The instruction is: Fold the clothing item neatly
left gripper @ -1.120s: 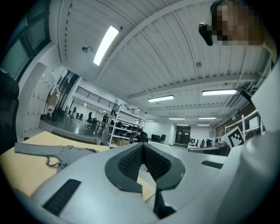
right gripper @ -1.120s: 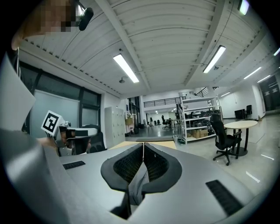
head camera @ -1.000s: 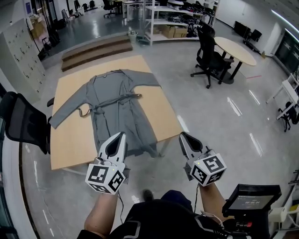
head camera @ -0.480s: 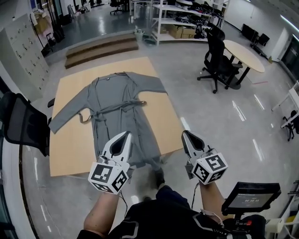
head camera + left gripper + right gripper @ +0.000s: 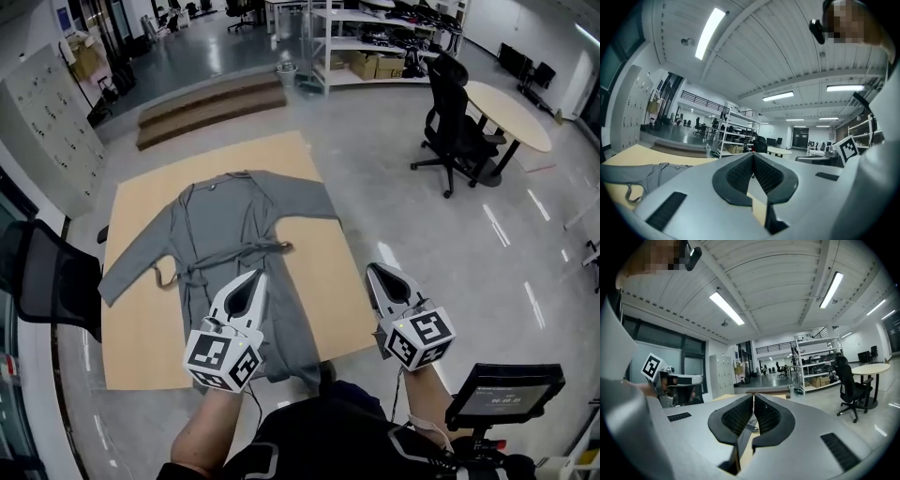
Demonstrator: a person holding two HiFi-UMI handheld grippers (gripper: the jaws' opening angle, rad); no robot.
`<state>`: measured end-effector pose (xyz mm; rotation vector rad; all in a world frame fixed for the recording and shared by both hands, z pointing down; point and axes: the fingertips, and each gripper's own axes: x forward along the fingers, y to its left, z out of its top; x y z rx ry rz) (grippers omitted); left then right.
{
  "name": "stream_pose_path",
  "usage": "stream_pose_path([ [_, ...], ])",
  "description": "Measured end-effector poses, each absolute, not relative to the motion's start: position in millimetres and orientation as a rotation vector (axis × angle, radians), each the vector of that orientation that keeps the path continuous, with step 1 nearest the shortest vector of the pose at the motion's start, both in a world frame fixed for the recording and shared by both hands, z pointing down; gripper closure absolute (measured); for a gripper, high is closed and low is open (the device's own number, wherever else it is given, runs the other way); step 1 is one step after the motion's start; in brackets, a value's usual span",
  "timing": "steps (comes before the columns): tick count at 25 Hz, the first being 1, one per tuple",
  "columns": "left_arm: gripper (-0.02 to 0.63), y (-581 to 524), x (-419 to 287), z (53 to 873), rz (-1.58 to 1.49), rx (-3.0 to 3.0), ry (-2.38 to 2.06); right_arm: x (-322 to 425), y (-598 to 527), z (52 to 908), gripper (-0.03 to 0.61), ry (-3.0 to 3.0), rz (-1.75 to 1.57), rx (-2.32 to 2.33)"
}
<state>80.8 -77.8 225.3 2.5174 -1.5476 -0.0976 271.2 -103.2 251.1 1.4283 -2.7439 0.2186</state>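
Well, grey robe [image 5: 230,225] lies spread flat on wooden table [image 5: 141,347], sleeves out, hem toward person. L gripper [image 5: 255,278] shows over robe's lower part, R gripper [image 5: 377,272] by table's right edge. Both have jaws together, nothing between them.

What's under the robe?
The robe lies spread flat on the wooden table. Whether anything sits beneath the fabric cannot be seen; the left gripper hides part of its hem.

Black office chair [image 5: 457,112] beside round table [image 5: 507,101]; shelving rack [image 5: 361,42], low steps [image 5: 212,108] farther back.
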Motion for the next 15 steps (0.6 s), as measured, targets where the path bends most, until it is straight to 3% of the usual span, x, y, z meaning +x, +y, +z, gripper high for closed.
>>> stream_pose_path([
  [15, 0.615, -165.5, 67.3, 252.2, -0.037, 2.535, -1.421, 283.4, -180.8, 279.2, 0.568, -2.597, 0.330, 1.574],
])
